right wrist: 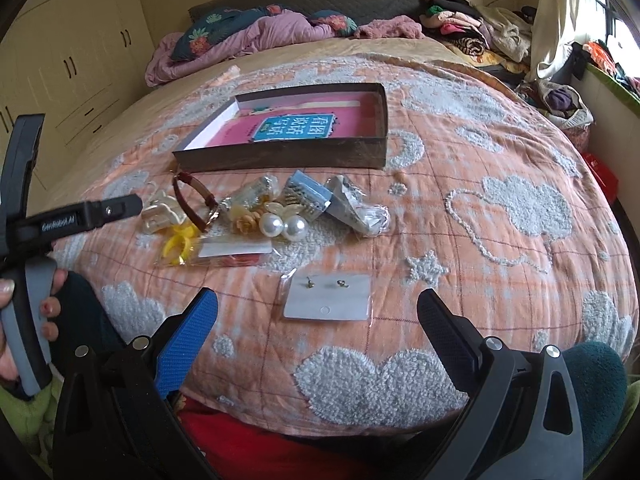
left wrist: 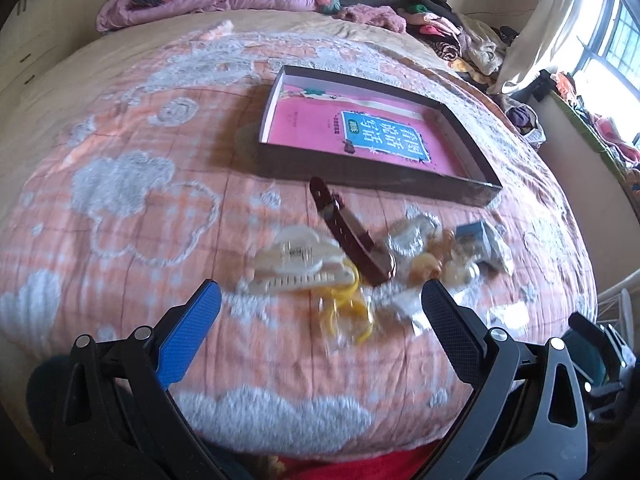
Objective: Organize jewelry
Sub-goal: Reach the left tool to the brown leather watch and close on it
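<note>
Both my grippers, the left gripper [left wrist: 320,300] and the right gripper [right wrist: 318,304], stand with jaws wide and hold nothing. Between my right fingers, in the lower middle of the frame, lies an earring card [right wrist: 328,297] on the quilt [right wrist: 500,264]. Higher, in the centre, the jewelry pile [right wrist: 260,210] with a brown watch [left wrist: 350,236] lies just before the shallow box [right wrist: 280,156].

Place: we see a home bedroom.
Bed: an orange quilt [right wrist: 460,184] with grey cloud patterns fills the middle.
Bedding: a purple blanket [right wrist: 224,42] and a floral pillow [right wrist: 208,30] lie at 11 o'clock.
Storage: cream wardrobes [right wrist: 68,64] stand at 10 o'clock.
Clothes: a pile [right wrist: 472,28] lies at 1 o'clock, by the window [left wrist: 612,40].
</note>
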A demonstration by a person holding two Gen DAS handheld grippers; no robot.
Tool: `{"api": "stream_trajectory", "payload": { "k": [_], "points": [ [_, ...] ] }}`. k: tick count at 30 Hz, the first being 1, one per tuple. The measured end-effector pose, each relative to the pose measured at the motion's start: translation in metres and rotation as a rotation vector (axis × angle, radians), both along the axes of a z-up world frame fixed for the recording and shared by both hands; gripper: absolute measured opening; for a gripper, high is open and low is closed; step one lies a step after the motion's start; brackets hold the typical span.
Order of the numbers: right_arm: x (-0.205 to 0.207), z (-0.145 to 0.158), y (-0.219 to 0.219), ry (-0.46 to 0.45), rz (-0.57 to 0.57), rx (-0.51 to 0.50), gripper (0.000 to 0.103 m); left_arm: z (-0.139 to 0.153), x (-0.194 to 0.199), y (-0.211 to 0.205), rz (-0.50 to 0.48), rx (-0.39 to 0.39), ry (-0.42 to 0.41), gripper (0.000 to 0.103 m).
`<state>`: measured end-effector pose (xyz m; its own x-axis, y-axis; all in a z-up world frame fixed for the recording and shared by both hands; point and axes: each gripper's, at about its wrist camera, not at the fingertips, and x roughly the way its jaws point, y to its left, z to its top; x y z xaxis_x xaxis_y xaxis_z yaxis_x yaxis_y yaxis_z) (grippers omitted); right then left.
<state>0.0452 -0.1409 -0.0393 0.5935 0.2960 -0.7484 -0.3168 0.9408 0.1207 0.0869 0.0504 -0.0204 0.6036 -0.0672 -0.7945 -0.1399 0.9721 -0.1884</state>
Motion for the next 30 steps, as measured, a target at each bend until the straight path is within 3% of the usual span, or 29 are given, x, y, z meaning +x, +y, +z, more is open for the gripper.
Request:
{"api": "stream_trajectory", "payload": {
  "k": [5,9,15,20,22,28,30],
  "points": [
    [0.013,-0.007,0.001,0.019,-0.001,0.001,0.099,0.003,0.029,0.008,-0.013,-0.022,-0.024,0.094],
    [0.024,-0.018,0.001,0.048,-0.013,-0.013,0.099,-0.002,0.050,0.010,-0.052,-0.058,-0.006,0.074],
    [0.038,-0.040,0.000,0.090,-0.045,-0.045,0.099,-0.024,0.069,0.001,-0.104,-0.038,0.076,0.059],
    [0.045,-0.055,0.004,0.143,-0.039,-0.037,0.099,-0.030,0.077,0.000,-0.121,0.001,0.087,0.047],
    [0.045,-0.060,0.007,0.146,-0.030,-0.050,0.099,-0.031,0.080,0.000,-0.132,0.006,0.088,0.031],
    [0.048,-0.068,0.017,0.112,-0.011,-0.108,0.098,-0.033,0.089,-0.004,-0.181,0.027,0.090,0.021],
    [0.049,-0.069,0.015,0.096,-0.006,-0.113,0.093,-0.031,0.090,-0.005,-0.200,0.022,0.081,0.019]
  ]
}}
